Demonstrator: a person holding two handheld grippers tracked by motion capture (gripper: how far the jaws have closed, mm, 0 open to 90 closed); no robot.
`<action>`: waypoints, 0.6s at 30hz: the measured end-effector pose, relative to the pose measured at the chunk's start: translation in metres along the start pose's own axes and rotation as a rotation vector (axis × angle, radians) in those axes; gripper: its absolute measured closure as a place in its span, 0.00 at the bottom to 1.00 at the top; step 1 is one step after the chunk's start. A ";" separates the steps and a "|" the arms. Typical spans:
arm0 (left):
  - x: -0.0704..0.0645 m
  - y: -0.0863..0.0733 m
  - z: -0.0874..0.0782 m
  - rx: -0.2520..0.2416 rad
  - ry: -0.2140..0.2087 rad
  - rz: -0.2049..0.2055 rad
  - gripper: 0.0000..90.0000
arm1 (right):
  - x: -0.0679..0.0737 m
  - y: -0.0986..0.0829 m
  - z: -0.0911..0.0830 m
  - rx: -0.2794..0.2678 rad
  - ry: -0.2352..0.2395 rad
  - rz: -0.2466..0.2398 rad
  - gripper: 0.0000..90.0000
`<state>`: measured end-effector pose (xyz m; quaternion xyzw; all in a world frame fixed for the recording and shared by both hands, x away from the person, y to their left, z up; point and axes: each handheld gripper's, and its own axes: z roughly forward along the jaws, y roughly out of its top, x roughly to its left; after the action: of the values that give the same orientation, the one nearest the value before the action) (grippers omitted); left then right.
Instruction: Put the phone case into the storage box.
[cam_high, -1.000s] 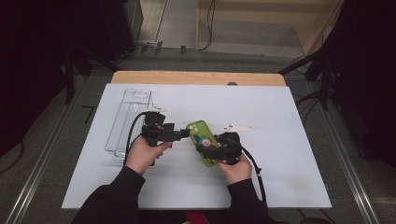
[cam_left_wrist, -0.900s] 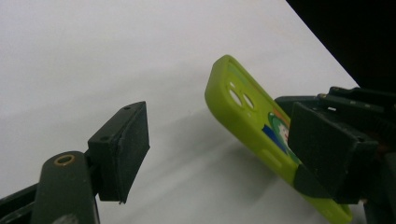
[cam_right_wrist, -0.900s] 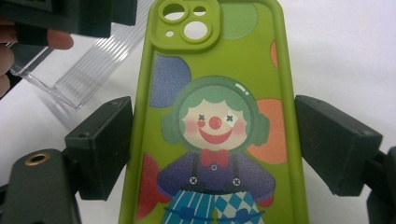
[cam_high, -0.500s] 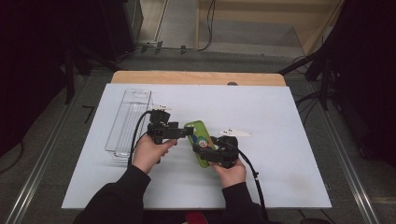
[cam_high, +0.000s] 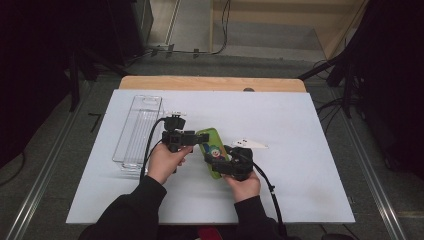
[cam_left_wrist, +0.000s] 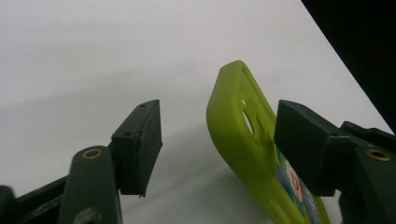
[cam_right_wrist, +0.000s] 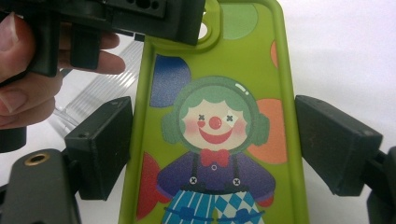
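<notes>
- Our left gripper (cam_high: 197, 138) sits at the middle of the table, jaws parted around the far end of the green phone case (cam_high: 212, 155). In the left gripper view one pad (cam_left_wrist: 140, 144) stands well clear of the case (cam_left_wrist: 243, 135) at about nine o'clock, while the other pad (cam_left_wrist: 303, 140) lies just beside its printed face at three o'clock; we cannot tell whether that pad touches.
- Our right gripper (cam_high: 220, 165) reaches in from five o'clock of the case. In the right gripper view its jaws straddle the long edges of the case (cam_right_wrist: 215, 140) at the clown picture: the left-hand pad (cam_right_wrist: 100, 144) is at or nearly at the rim, the right-hand pad (cam_right_wrist: 334, 140) shows a sliver of white table between itself and the case. We read this gripper as released, or at most resting loosely.
- The case lies mid-table, its far end tilted up off the surface, judging by the left gripper view.
- At nine o'clock of the left gripper lies a clear plastic tray (cam_high: 137, 130); at three o'clock of the right gripper lies a small white object (cam_high: 252, 144).
- We judge the step as taking hold of the case with both grippers, neither grip being firm. The next move calls for clenching one gripper squarely on the rim before lifting, lest the slick case slip or twist.
</notes>
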<state>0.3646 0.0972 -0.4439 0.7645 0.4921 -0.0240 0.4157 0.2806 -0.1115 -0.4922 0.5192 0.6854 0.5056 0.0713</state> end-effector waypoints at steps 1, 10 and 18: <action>0.000 0.000 0.001 -0.002 -0.006 -0.010 0.38 | 0.000 0.000 0.001 0.001 0.000 -0.004 0.16; 0.000 0.002 0.001 -0.007 -0.084 -0.069 0.55 | 0.000 -0.002 0.004 -0.019 0.039 0.013 0.16; 0.000 0.003 -0.004 -0.032 -0.127 -0.089 0.80 | -0.002 -0.005 0.006 -0.023 0.060 0.014 0.15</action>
<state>0.3651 0.0994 -0.4391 0.7320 0.4986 -0.0830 0.4569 0.2825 -0.1088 -0.4997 0.5076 0.6777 0.5294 0.0530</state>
